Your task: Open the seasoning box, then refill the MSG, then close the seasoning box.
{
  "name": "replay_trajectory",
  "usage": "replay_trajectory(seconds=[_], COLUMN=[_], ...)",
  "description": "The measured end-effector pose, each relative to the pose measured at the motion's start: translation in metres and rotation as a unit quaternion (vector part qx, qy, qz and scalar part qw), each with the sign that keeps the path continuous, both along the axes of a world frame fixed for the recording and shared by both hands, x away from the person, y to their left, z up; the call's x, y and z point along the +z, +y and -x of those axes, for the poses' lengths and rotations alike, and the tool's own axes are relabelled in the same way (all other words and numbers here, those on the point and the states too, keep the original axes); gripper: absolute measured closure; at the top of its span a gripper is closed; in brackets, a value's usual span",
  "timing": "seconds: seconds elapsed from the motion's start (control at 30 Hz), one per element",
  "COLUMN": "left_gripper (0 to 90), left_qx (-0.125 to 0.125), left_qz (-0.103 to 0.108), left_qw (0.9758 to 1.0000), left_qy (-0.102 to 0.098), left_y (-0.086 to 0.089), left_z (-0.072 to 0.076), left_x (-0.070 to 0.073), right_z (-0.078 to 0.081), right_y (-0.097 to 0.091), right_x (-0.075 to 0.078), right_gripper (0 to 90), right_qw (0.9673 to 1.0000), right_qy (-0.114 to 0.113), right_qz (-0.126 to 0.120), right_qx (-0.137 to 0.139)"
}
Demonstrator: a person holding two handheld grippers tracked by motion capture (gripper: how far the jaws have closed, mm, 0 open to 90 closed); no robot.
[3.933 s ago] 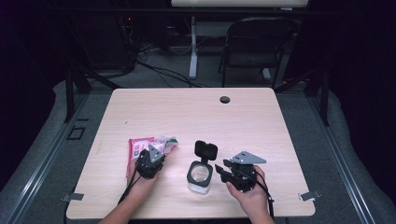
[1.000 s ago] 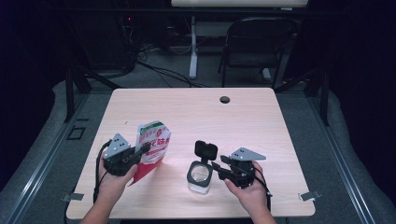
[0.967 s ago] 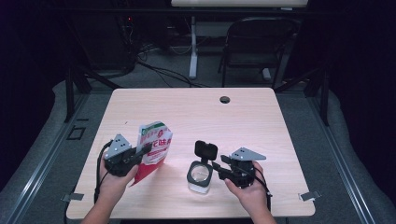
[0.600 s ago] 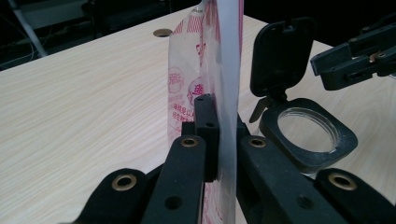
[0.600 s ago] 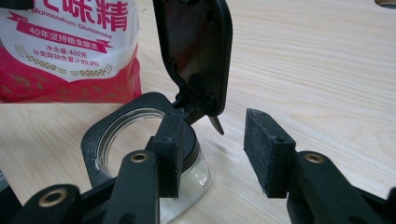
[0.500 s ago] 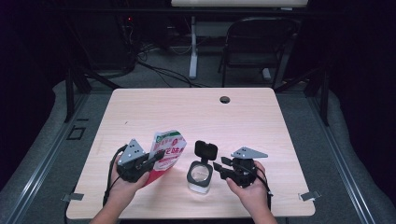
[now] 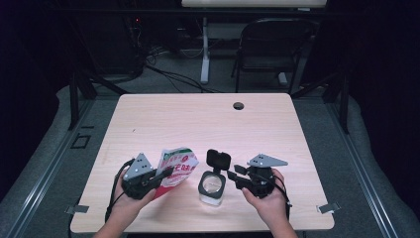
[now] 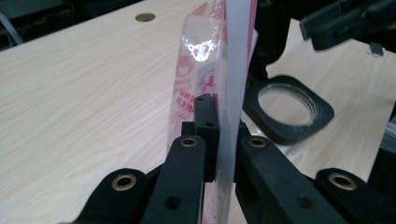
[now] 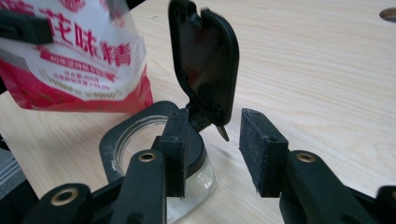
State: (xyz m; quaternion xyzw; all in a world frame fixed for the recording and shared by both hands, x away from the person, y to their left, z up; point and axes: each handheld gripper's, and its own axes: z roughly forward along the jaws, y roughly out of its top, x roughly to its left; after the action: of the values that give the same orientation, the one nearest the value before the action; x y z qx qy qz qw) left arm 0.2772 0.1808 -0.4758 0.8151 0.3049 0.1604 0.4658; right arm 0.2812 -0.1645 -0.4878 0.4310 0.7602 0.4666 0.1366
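Note:
A red and white printed pouch [image 7: 178, 166] is held up off the table, tilted toward a clear jar [image 7: 212, 186] with a black collar and a flipped-up black lid [image 7: 218, 159]. My left gripper [image 7: 161, 174] is shut on the pouch's lower edge; in the left gripper view the pouch [image 8: 205, 70] stands edge-on in the left gripper [image 8: 223, 116]. My right gripper [image 9: 217, 140] is open at the jar's hinge corner and its jaws have just been closing. One pad lies against the collar [image 9: 126, 135], the other stands apart from it.
The jar stands near the front edge of the light wooden table [image 7: 198, 119]. A dark round grommet [image 7: 238, 105] sits at the table's far side. A black chair [image 7: 270, 49] and cables lie beyond the table.
The pouch, lying flat on the table at first, is now lifted; my left hand has carried it right, close to the jar. The right gripper has stayed beside the jar.

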Motion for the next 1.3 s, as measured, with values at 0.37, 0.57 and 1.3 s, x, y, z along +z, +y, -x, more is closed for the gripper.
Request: replay_trajectory(seconds=[0.37,0.57,1.3], left_gripper=[90.0,90.0,89.3], left_qx=[-0.004,-0.004,0.001], left_qz=[0.003,0.007,0.014], left_qw=[1.0,0.9998,0.999], left_qy=[0.003,0.019,0.041], left_y=[0.012,0.018,0.021], left_z=[0.012,0.012,0.013], left_x=[-0.013,-0.02,-0.036], right_z=[0.001,-0.001,-0.005], right_y=[0.017,0.038,0.083], right_x=[0.011,0.02,0.019], right_gripper=[62.4,59.7,49.6], right_qw=[0.9986,0.9961,0.9855], right_qy=[-0.001,-0.01,-0.005], right_qz=[0.019,0.032,0.01], right_qx=[0.049,0.082,0.169])
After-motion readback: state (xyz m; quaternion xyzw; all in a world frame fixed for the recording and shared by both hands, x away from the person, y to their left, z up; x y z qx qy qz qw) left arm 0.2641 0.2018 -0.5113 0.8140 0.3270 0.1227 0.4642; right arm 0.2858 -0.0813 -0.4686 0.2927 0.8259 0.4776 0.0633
